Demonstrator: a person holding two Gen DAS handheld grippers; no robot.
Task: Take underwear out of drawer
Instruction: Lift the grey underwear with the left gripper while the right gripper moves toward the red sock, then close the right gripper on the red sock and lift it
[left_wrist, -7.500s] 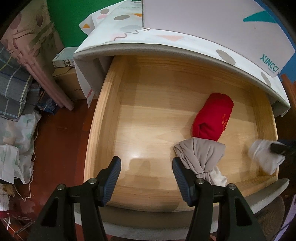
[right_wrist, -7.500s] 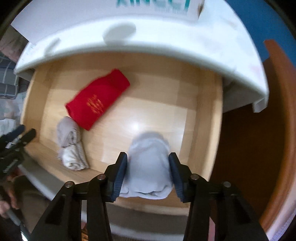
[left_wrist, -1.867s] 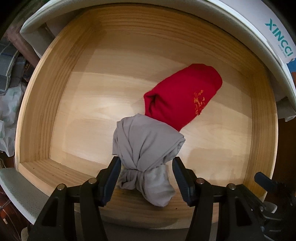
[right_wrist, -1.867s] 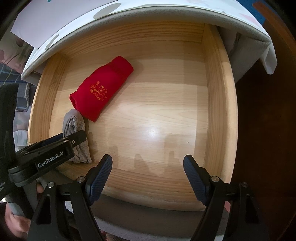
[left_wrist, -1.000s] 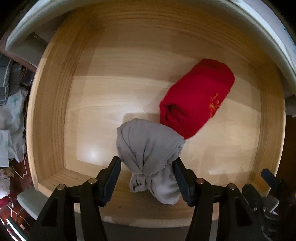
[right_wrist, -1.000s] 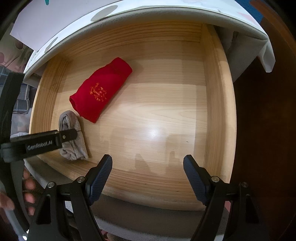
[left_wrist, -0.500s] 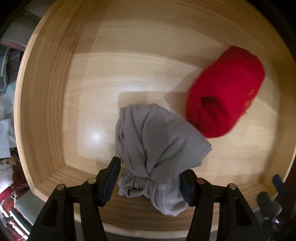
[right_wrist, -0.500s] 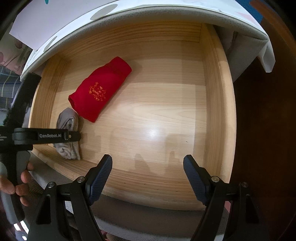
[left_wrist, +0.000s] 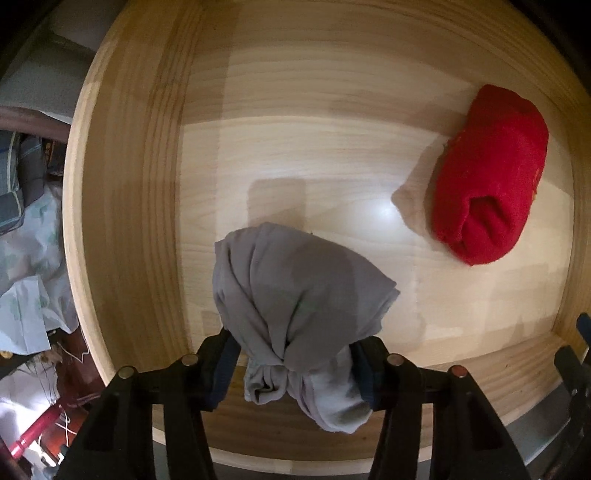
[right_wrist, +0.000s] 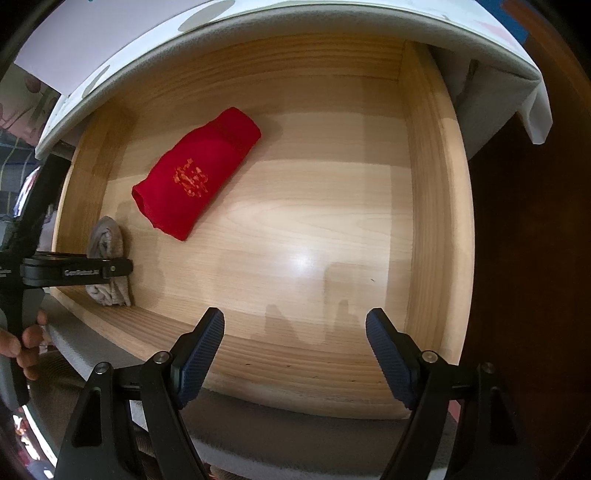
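Here the open wooden drawer (left_wrist: 122, 184) serves as the frame for everything else. Near its front wall, toward its left side, lies a grey bundled garment (left_wrist: 295, 295), knotted or twisted at its lower end, and the left gripper (left_wrist: 295, 363) straddles that narrow part from above. Its jaws have just been closing with the grey cloth between them; both pads appear to touch the fabric at the sides, though the cloth hides the contact itself, so a firm squeeze is likely rather than certain. In the right wrist view the same gripper (right_wrist: 75, 272) shows as a black bar across the grey bundle (right_wrist: 107, 236), with fingers (right_wrist: 27, 347) of the person's hand wrapped around its handle outside the drawer's front left corner. A red folded garment (right_wrist: 195, 173) with an orange print rests on the drawer floor further back than the grey one and just apart from it. The right gripper (right_wrist: 294, 349) hangs over the drawer's front wall, right of centre, its jaws wide apart with only bare wood between them.
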